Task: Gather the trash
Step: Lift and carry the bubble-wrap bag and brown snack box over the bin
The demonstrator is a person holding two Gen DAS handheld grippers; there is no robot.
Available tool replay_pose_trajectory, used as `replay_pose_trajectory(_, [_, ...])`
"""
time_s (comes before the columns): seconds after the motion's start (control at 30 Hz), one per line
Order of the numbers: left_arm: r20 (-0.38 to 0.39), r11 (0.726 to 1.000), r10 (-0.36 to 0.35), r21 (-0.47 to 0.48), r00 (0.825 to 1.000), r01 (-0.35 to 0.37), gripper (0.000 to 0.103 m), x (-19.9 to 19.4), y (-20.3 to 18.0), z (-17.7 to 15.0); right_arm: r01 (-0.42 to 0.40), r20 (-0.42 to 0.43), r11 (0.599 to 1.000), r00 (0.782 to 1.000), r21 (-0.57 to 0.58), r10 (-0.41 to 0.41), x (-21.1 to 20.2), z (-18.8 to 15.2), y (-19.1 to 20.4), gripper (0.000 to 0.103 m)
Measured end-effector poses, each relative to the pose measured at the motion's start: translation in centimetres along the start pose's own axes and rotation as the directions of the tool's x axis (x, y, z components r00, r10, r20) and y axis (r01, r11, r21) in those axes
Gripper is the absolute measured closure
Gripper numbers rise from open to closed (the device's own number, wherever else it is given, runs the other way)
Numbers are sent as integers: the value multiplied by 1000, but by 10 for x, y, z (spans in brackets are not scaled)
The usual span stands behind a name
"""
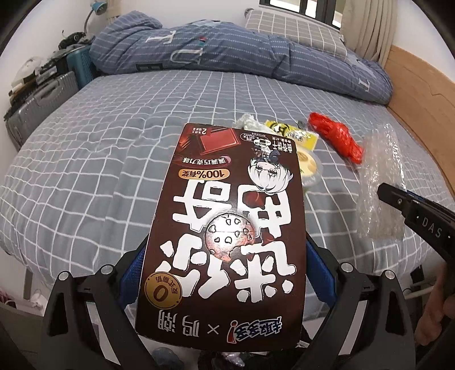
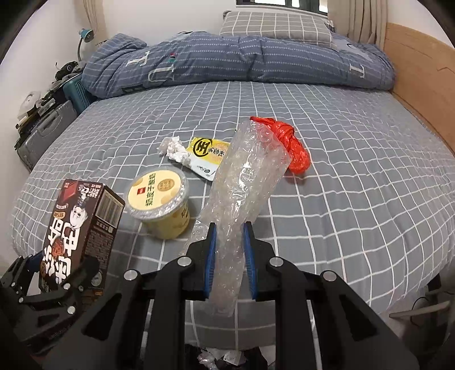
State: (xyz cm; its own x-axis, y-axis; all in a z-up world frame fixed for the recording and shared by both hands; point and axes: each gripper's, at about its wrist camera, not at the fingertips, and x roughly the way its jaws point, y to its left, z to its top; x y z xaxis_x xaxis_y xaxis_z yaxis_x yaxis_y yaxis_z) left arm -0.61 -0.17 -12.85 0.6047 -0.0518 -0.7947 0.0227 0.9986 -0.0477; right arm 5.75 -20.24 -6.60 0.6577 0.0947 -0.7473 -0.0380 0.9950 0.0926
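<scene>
My left gripper is shut on a brown chocolate snack box, held above the bed; the box also shows in the right wrist view. My right gripper is shut on a clear bubble wrap piece, also seen in the left wrist view. On the bed lie a yellow lidded cup, a crumpled white tissue, a yellow-white sachet and a knotted red plastic bag.
The bed has a grey checked sheet. A folded blue quilt and a pillow lie at the back. A wooden bed side runs on the right. Suitcases stand on the left.
</scene>
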Motion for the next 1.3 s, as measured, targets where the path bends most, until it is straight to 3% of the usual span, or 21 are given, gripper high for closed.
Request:
replay_pose_trajectory(0.53, [-14,1000,-16,6,1000,17,11,-4,1,-3,-14,-4,1000,1000,-7,14,-25,-31,1,85])
replay_pose_trajectory(1.3, [-94,1000,-6,-21,996,5,11,-6,2,-9,-45,-52,998,998,-35,44,-51,-90,17,85])
